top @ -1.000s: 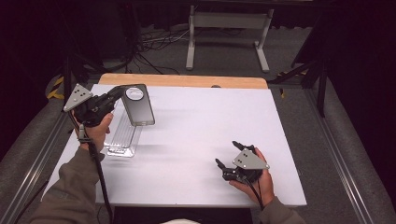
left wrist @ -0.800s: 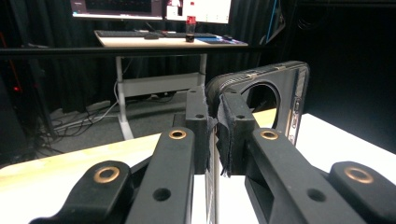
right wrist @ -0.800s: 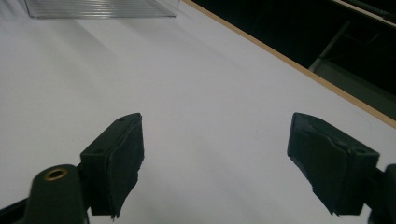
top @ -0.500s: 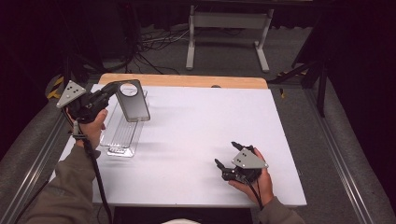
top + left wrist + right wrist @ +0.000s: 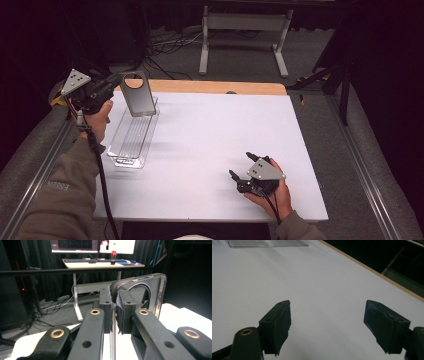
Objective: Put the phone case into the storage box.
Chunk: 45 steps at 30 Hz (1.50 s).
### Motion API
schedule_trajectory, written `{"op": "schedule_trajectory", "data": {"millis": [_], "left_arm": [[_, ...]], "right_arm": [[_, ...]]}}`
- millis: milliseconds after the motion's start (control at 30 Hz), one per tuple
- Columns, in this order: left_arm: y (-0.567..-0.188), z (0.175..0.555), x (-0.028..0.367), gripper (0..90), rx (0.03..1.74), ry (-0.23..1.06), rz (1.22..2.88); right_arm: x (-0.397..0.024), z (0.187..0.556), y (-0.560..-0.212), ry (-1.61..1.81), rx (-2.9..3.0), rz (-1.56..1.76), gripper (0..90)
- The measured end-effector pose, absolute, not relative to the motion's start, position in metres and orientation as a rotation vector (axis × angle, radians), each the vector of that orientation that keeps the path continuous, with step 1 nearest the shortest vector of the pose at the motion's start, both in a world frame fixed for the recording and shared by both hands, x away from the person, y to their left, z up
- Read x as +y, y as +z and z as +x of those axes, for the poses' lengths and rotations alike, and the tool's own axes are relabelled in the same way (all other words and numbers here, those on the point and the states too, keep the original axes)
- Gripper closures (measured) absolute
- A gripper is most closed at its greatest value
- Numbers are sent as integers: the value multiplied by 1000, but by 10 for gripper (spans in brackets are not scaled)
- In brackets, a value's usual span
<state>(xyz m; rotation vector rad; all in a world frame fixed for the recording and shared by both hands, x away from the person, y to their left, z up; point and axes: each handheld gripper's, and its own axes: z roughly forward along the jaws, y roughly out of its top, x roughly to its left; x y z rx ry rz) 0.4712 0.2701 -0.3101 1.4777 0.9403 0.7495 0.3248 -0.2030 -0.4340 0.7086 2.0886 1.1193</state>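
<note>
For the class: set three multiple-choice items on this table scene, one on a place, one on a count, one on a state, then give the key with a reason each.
1. Where does the clear tray lie?
A. left side of the table
B. right side
C. on the floor

2. How many grippers are there?
A. one
B. two
C. three

3. How is the right gripper?
A. shut on a cup
B. open, holding nothing
C. shut on the tray

Key: A, it lies near the left gripper, under the held dark phone-like slab; B, one per hand; B, bare table shows between its jaws.
</note>
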Motion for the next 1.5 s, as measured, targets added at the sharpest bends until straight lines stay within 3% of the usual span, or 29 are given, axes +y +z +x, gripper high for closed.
{"op": "schedule_trajectory", "data": {"millis": [600,967,1500], "left_arm": [[-323,521,273,835,1003,764,1530],[-340,543,266,836,1024,851,1567],[-368,561,265,834,1046,778,1599]], "right_arm": [[-203,327,-436,1128,2101,698,211],[-203,327,-438,1126,2112,702,208],[-198,329,-444,1085,2157,696,205]]}}
